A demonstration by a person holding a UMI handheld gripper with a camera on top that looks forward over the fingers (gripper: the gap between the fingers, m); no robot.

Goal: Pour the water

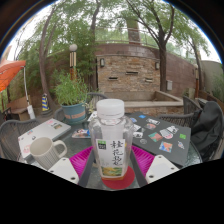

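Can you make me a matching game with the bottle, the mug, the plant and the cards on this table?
Things:
1. bottle
2. mug
3. potted plant
4. cards

Places:
A. scattered on the table right of the bottle
B. left of the bottle, beside a finger
C. between the gripper fingers
D. beyond the mug, at the table's far side

Pairs: 1-C, 2-B, 3-D, 4-A

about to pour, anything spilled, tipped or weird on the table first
Nothing stands out. The bottle stands upright between the open gripper fingers, cap on, on a red coaster. The white mug beside it is upright. Cards lie scattered beyond, but no spill shows on the table.
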